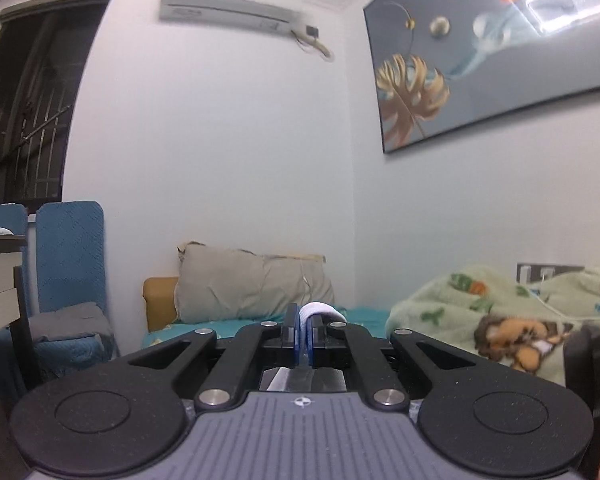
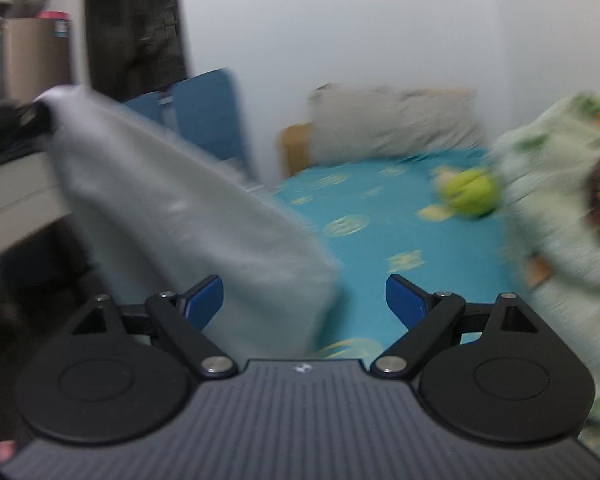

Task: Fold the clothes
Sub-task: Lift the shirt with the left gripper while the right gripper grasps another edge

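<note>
One view alone: hanging cloth (image 2: 188, 208).

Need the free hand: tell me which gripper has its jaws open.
The right gripper: blue pads spread, nothing clamped. The left gripper is shut on the white cloth.

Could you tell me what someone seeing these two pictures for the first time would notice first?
Probably the pale grey garment, hanging in a long slant from the upper left down to the bed's turquoise sheet, with the open right gripper just before it. The left gripper is shut on a white fold of cloth and faces the wall. A green cartoon-print blanket is heaped on the bed's right side, and a large leaf painting hangs above it.
</note>
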`<state>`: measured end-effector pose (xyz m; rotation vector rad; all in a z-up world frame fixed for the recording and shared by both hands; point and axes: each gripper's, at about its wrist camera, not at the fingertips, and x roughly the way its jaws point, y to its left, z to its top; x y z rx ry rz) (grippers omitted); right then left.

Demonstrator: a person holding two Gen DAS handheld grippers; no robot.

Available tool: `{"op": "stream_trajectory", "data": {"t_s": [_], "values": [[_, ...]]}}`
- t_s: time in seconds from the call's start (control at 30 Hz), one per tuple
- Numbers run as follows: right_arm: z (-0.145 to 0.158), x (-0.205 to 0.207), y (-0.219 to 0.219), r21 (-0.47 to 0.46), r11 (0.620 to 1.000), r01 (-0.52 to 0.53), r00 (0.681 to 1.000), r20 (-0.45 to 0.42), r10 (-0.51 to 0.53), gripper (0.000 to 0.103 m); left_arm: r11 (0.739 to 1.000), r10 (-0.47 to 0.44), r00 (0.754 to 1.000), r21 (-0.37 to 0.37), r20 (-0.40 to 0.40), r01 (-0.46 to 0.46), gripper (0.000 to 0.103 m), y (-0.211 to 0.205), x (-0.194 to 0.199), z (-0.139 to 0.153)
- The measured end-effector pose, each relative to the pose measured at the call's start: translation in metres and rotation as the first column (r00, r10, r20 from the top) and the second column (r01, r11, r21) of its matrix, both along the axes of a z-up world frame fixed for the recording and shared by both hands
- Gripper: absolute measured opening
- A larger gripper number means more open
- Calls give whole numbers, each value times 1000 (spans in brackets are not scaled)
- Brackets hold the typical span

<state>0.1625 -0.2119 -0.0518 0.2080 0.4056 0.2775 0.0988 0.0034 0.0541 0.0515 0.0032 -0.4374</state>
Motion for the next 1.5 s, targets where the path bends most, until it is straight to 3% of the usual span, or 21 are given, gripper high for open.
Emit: {"op": "stream_trajectory", "data": {"t_s": [0.2, 0.33, 0.5, 0.6, 0.73, 0.83, 0.93, 1.0, 1.17, 1.27, 1.4, 1.5], "values": [[-12, 24, 42, 23, 998, -55, 995, -79, 57, 90, 999, 41, 999, -20, -20, -41, 4, 12, 7, -5], [-21, 41, 25, 42, 994, 97, 988, -126, -91, 90, 993, 84, 996, -78, -23, -85, 4, 25, 22, -10], [-22, 44, -13, 45, 954, 297, 943, -173, -285, 90, 978, 116, 992, -168, -52, -124, 4, 41, 37, -8], [-10, 30, -18, 23, 918, 397, 916, -78, -394, 90, 981, 112, 991, -153, -69, -122, 4, 44, 44, -9], [8, 7, -27, 17, 847, 531, 843, 88, -531, 90, 987, 90, 991, -127, -104, -103, 4, 42, 51, -13], [4, 13, -38, 4, 828, 560, 828, 41, -560, 90, 987, 72, 989, -130, -129, -89, 4, 42, 54, -18], [-16, 36, -43, -49, 860, 508, 847, -152, -509, 87, 989, 74, 987, -119, -144, -91, 4, 41, 56, -23], [-27, 39, -43, -22, 876, 482, 852, -222, -474, 84, 990, 85, 986, -100, -145, -100, 4, 40, 56, -26], [-13, 25, -18, 98, 951, 294, 951, -133, -280, 84, 991, 90, 985, -83, -147, -103, 4, 36, 56, -31], [-12, 23, 5, 117, 983, 139, 987, -101, -127, 84, 991, 92, 985, -80, -144, -105, 4, 35, 55, -32], [-19, 29, 35, 56, 998, -39, 992, -121, 46, 84, 992, 87, 985, -75, -151, -99, 4, 32, 55, -35], [-35, 46, 43, -61, 998, 13, 983, -181, -24, 83, 992, 93, 985, -68, -147, -104, 4, 30, 56, -38]]}}
